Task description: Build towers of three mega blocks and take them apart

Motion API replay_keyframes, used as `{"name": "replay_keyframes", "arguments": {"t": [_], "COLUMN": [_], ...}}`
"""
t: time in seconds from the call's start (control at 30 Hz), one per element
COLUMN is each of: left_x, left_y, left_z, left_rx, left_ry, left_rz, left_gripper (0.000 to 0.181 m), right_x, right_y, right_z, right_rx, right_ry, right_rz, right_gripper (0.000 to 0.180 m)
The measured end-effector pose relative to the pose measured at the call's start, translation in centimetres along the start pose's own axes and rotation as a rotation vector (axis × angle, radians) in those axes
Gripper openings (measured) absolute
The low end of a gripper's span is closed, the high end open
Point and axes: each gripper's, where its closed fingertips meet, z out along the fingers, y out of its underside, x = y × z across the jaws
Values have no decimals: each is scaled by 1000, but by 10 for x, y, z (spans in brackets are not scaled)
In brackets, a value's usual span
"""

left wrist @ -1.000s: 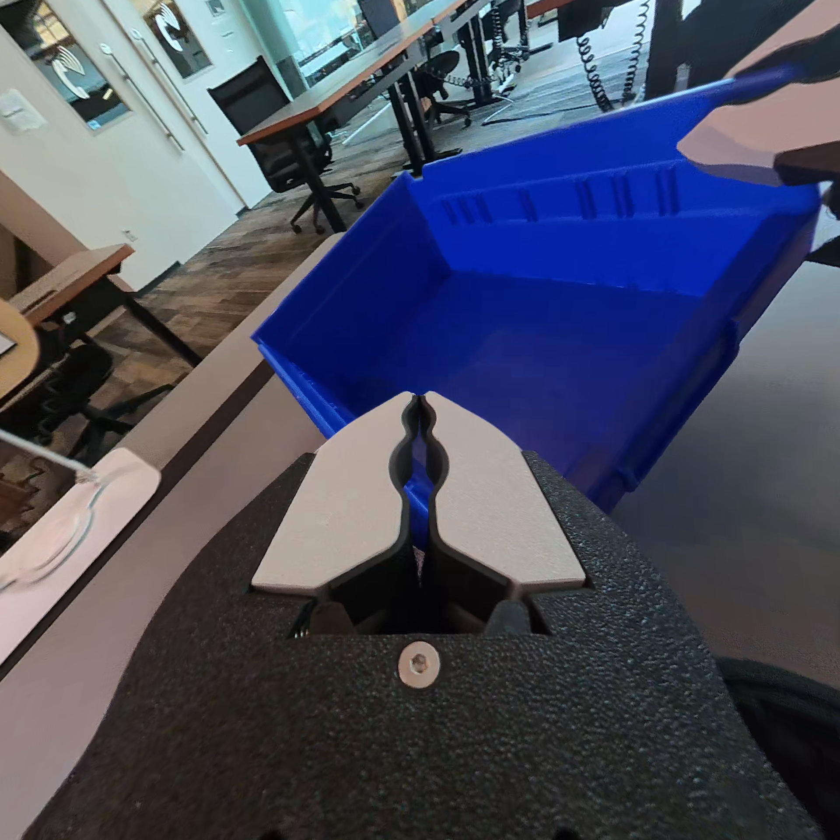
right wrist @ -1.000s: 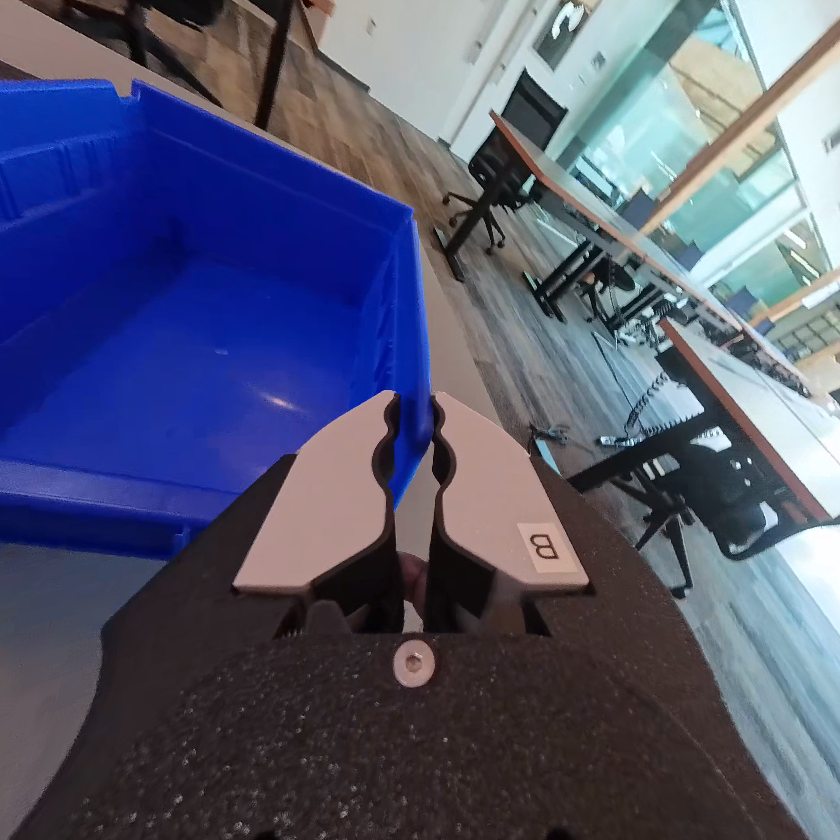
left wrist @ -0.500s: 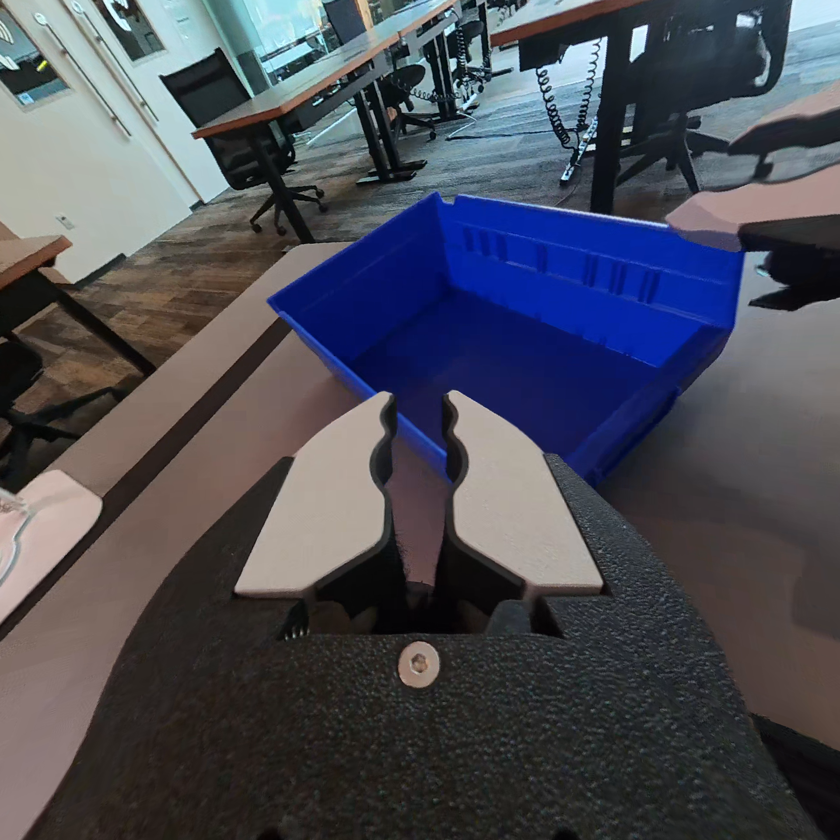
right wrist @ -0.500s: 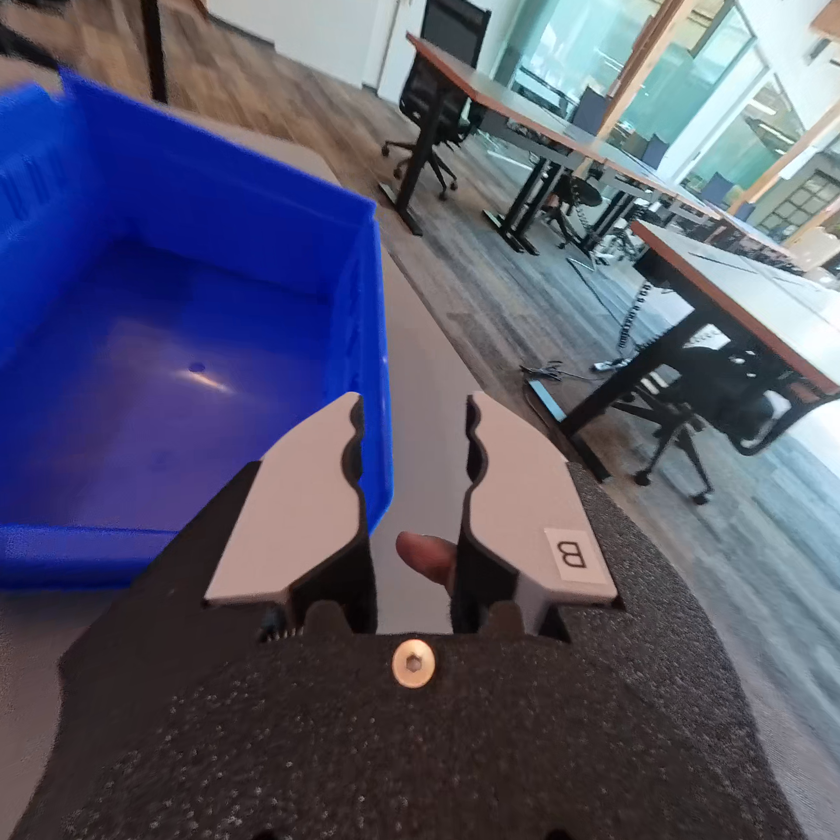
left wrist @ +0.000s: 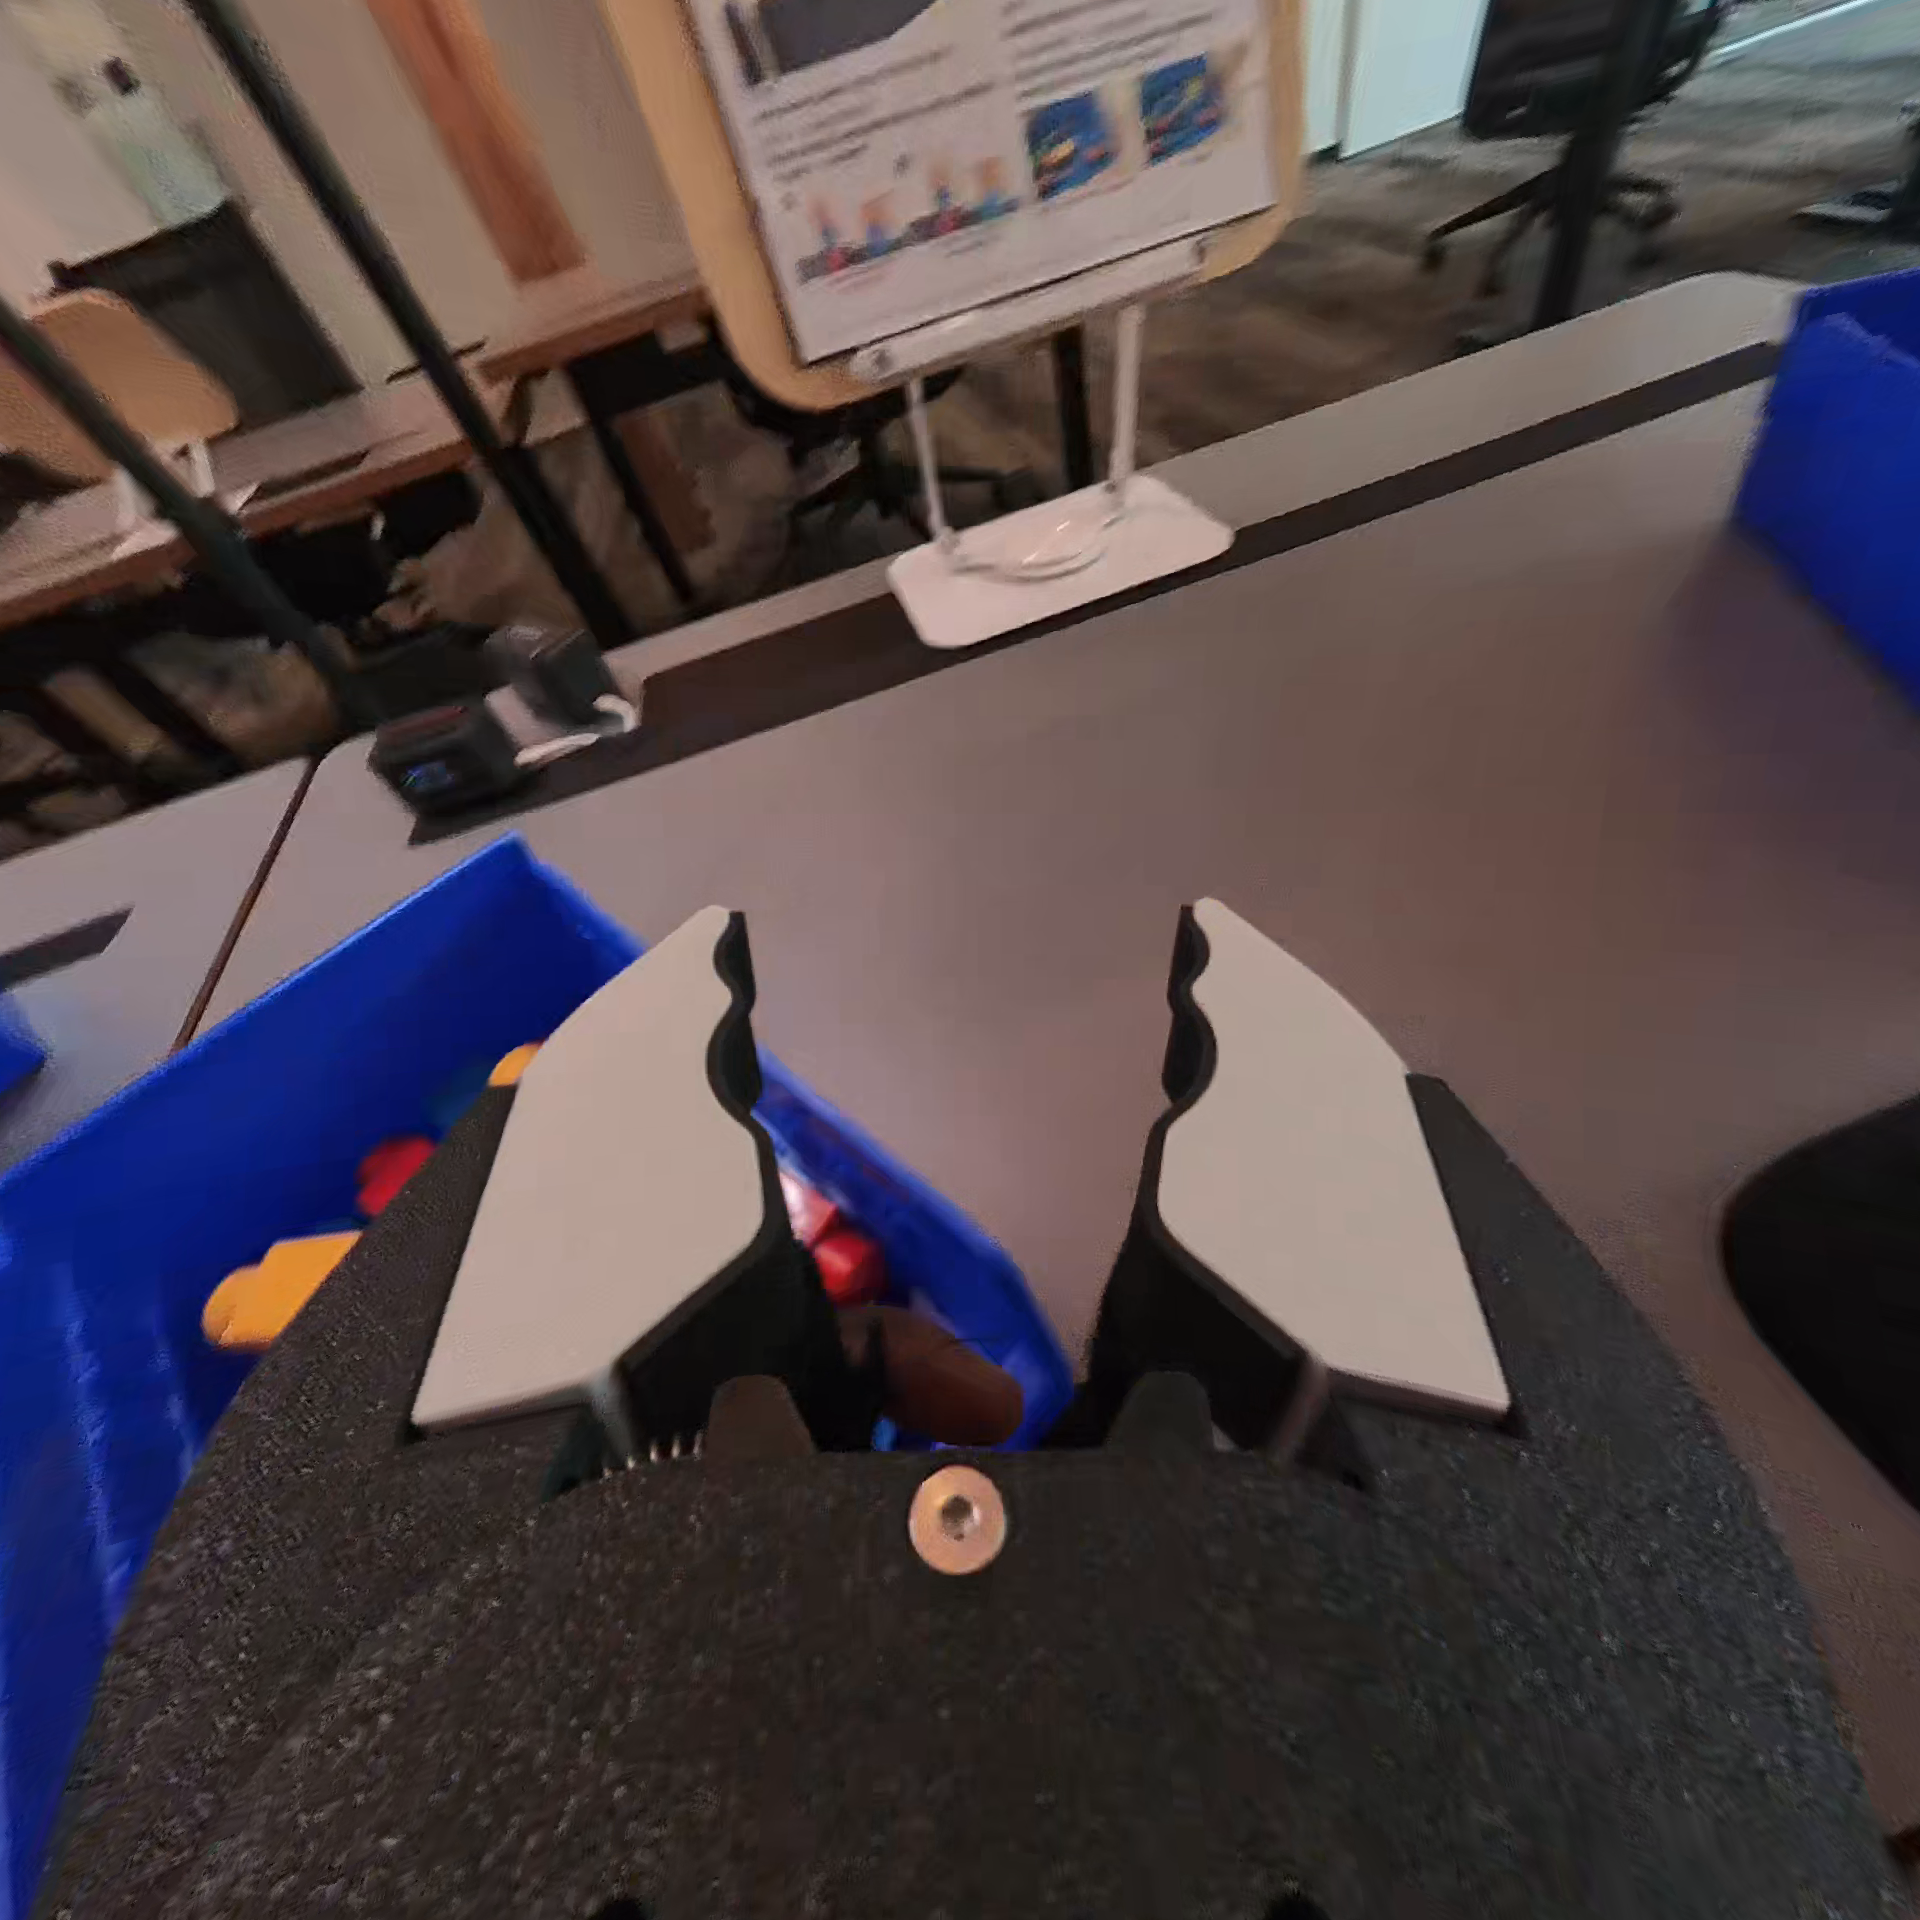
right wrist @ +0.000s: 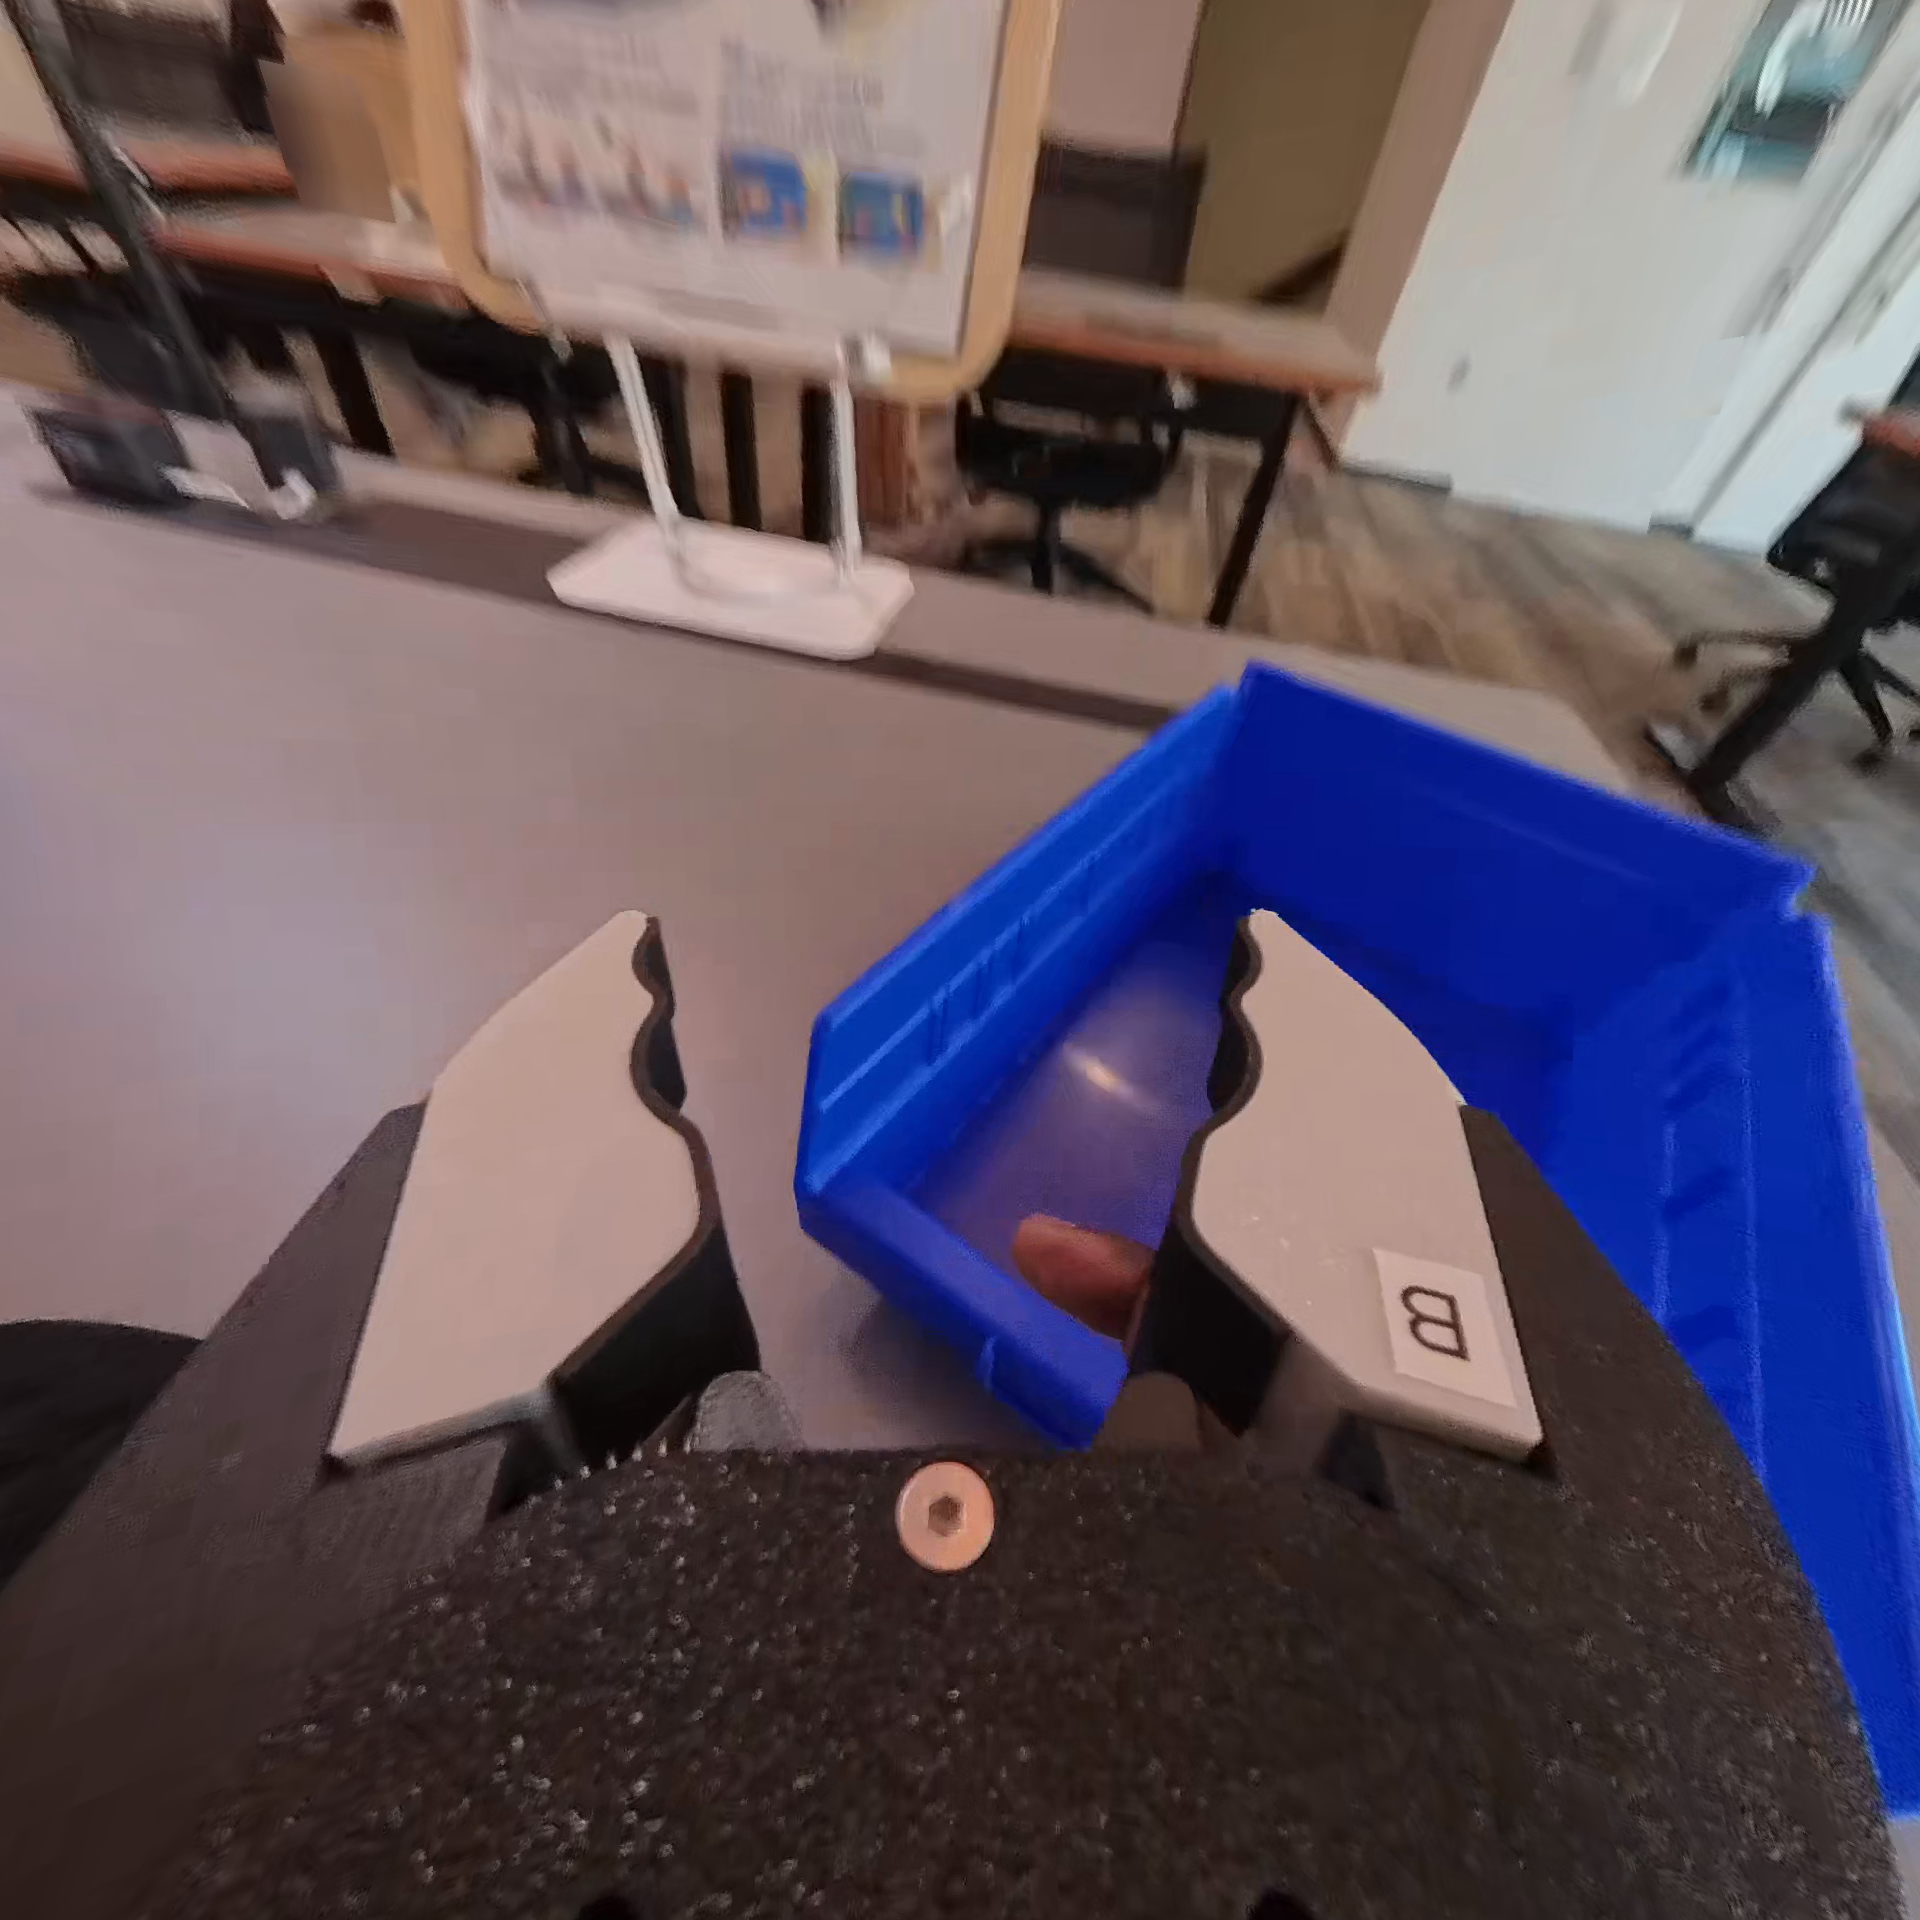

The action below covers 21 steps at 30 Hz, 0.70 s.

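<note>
My left gripper (left wrist: 961, 925) is open and empty, held above the right end of a blue bin (left wrist: 312, 1029) at the lower left. That bin holds several mega blocks, among them a red one (left wrist: 395, 1164) and an orange one (left wrist: 275, 1288). My right gripper (right wrist: 951, 930) is open and empty, above the near left corner of a second blue bin (right wrist: 1507, 862) that has no blocks in it. That bin's edge also shows at the far right of the left wrist view (left wrist: 1839, 488). No tower is in view.
Both bins sit on a grey table (left wrist: 1299, 790). A white stand base (left wrist: 1060, 561) holding a printed board (left wrist: 987, 156) is at the table's far edge, also in the right wrist view (right wrist: 727, 592). A small black device (left wrist: 447, 758) lies at the back left.
Both grippers have let go of the empty bin's walls, opened wide and swung left. The left wrist view now faces the bin of blocks; the empty bin rests flat on the table.
</note>
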Motion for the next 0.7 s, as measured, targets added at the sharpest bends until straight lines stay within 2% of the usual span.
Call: {"name": "replay_keyframes", "arguments": {"t": [0.1, 0.23, 0.33, 0.4, 0.5, 0.57, 0.7], "left_x": [-26, -32, -10, -12, -12, -10, 5], "left_y": [25, 72, 105, 104, 102, 99, 91], "left_z": [3, 23, 42, 50, 58, 63, 74], "left_rx": [-91, -290, -406, -392, -385, -367, -318], "left_ry": [-25, -82, 36, 5, 9, 35, 97], "left_rz": [-92, 28, 46, 75, 93, 105, 153], "left_gripper": [77, 78, 69, 63, 60, 59, 55], "right_x": [-1, 4, -4, -9, -22, -26, -42], "right_y": [29, 49, 69, 82, 85, 83, 81], "right_z": [13, 23, 33, 40, 52, 56, 60], "right_rx": [-183, -286, -374, -426, -376, -361, -357], "right_ry": [46, 145, 157, 173, 176, 193, 119], "right_rz": [16, 30, -29, -99, -136, -215, -271], "right_gripper": [105, 91, 75, 55, 18, 18, 19]}}
